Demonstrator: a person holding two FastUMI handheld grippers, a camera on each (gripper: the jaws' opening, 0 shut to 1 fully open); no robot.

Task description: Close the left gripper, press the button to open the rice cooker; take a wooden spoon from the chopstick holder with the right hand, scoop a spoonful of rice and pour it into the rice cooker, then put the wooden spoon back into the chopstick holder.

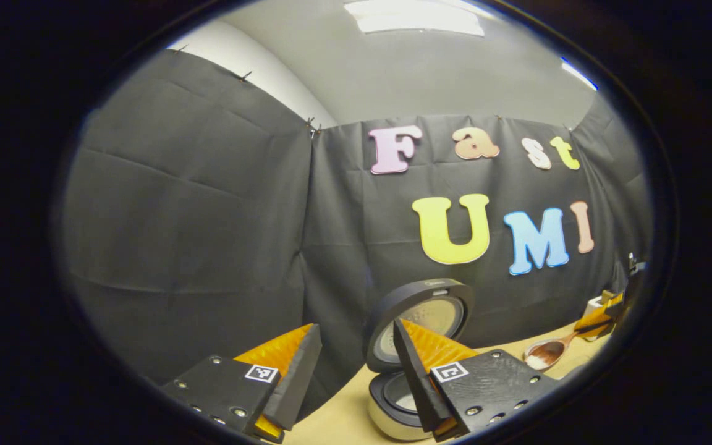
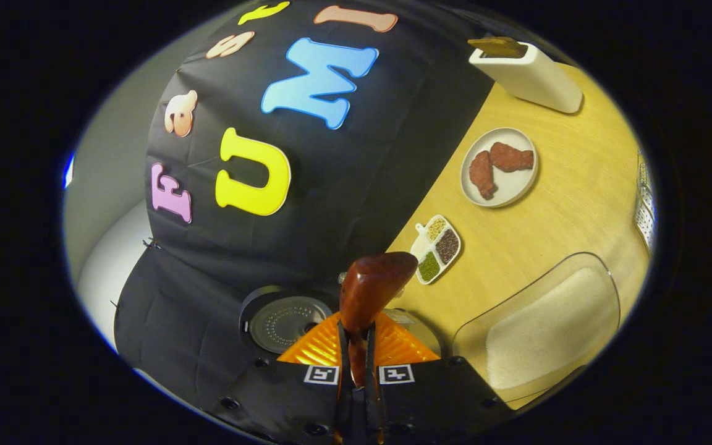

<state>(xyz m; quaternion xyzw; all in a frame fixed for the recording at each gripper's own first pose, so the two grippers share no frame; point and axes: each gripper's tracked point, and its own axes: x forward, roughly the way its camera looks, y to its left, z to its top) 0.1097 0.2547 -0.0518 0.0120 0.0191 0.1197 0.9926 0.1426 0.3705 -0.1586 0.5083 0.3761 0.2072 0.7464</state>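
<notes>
Clamped between the right gripper [image 2: 356,361]'s fingers, the wooden spoon [image 2: 373,289] is tilted over the open rice cooker [image 2: 285,324]. Judging by that, the pour is underway: keep the bowl above the pot until it empties. Beyond the cooker sit the rice container [image 2: 544,334], then the chopstick holder [image 2: 532,74]. From the left gripper [image 1: 350,371], its fingers wide apart and empty, the cooker's raised lid [image 1: 421,315] shows side-on.

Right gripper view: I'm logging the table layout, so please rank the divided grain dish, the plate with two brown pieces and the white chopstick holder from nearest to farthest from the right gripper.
1. Divided grain dish, just beyond the right gripper, slightly right.
2. Plate with two brown pieces, farther up the table.
3. White chopstick holder, farthest, at the table's far end.
</notes>
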